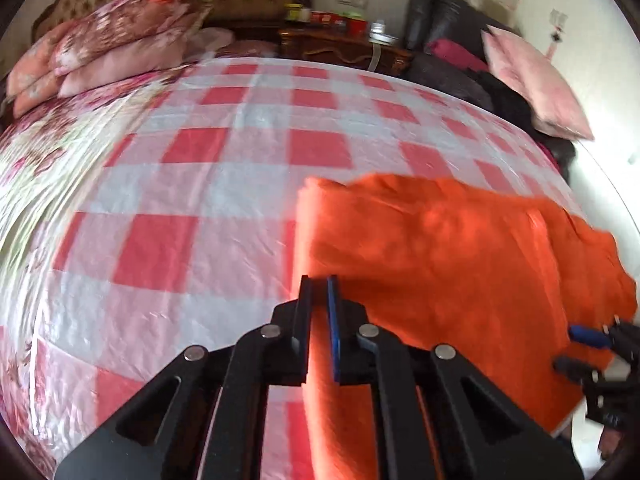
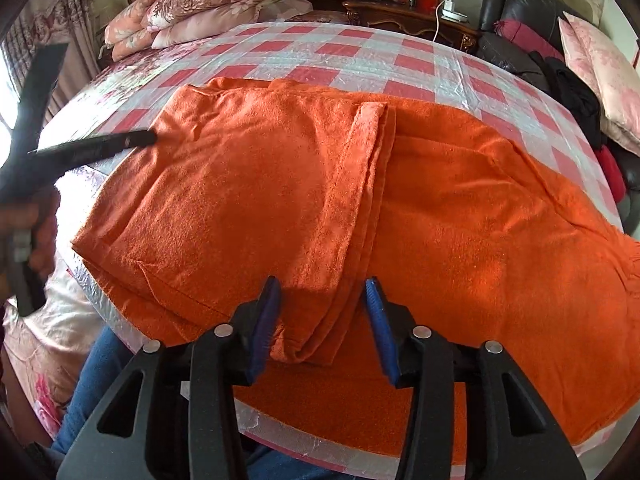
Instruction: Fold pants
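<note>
My left gripper has its jaws nearly together, pinching the left edge of the orange pants. My right gripper stands half wide, straddling a folded hem without pressing it. The pants lie spread ahead of both, on the checked bed cover.

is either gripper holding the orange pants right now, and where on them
The left gripper is nearly shut at the left folded edge of the orange pants; whether it pinches cloth cannot be told. The right gripper is open, straddling the folded leg's near end, holding nothing.
</note>
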Motion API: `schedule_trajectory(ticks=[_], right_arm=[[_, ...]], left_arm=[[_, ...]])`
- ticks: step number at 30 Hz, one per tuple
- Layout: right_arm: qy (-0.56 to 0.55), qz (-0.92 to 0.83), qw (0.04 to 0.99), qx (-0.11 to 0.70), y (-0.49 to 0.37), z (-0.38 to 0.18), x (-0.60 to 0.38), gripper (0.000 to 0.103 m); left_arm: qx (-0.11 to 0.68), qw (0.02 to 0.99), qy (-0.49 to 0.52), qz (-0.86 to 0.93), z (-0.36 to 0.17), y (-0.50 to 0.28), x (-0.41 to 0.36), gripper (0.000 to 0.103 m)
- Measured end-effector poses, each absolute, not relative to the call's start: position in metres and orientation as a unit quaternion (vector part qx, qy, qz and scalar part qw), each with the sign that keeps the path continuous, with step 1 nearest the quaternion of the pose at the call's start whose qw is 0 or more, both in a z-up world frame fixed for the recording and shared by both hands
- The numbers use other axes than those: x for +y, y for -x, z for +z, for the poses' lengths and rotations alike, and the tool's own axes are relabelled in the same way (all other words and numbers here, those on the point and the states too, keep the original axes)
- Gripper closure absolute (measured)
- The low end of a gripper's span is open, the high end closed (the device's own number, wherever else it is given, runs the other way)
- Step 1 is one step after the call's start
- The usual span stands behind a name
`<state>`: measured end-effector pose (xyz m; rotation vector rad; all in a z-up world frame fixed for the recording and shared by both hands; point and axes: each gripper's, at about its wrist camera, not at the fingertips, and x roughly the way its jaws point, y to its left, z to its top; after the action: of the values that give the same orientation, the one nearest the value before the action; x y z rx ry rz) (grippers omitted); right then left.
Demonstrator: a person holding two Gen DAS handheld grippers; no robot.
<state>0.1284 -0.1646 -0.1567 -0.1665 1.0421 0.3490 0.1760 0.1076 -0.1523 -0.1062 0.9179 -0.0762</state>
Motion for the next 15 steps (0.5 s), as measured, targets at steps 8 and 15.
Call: schedule_trajectory(ticks=[8, 15], right_arm=[[0.076, 0.168, 0.849, 0.496, -0.129, -0.157, -0.166, 0.056], [0.076, 0.155, 0.846, 0.505, -0.132, -0.157, -0.167, 0.049]], left_arm=[[0.436, 0.889, 0.033, -0.136, -0.135, -0.211, 0.063, 0.067], [0.442, 0.895, 0.040, -0.033, -0.135, -0.232, 0.072, 0.061]])
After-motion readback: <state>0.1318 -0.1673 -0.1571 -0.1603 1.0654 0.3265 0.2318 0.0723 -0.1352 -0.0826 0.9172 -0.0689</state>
